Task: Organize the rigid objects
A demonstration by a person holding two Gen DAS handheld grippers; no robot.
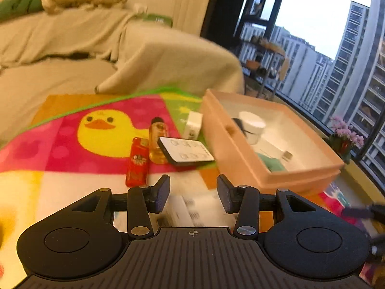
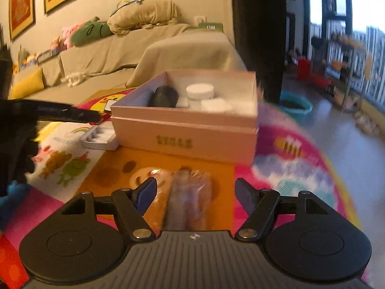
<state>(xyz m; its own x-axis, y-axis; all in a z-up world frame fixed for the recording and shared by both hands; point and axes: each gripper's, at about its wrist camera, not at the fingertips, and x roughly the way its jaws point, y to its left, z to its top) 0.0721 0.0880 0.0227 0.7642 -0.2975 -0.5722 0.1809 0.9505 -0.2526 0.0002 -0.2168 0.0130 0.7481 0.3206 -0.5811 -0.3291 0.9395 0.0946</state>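
Note:
A pink open box (image 1: 240, 159) stands on the colourful mat, holding a white jar (image 1: 252, 122), a green item and a small bottle. Left of it lie a red lighter (image 1: 137, 161), an amber bottle (image 1: 157, 142), a flat black device with a white face (image 1: 186, 153) and a small white box (image 1: 193, 125). My left gripper (image 1: 193, 183) is open above blurred white packs (image 1: 190, 207) on the mat. My right gripper (image 2: 196, 187) is open in front of the pink box (image 2: 182, 139). A clear-wrapped pack (image 2: 187, 202) lies between its fingers, and the pads are not touching it.
A beige covered sofa (image 2: 120, 48) runs behind the mat. In the right wrist view a grey slotted case (image 2: 98, 137) lies left of the box, under the dark left gripper (image 2: 72, 115). Bare floor, a teal basin (image 2: 296, 106) and shelves lie to the right, by the window.

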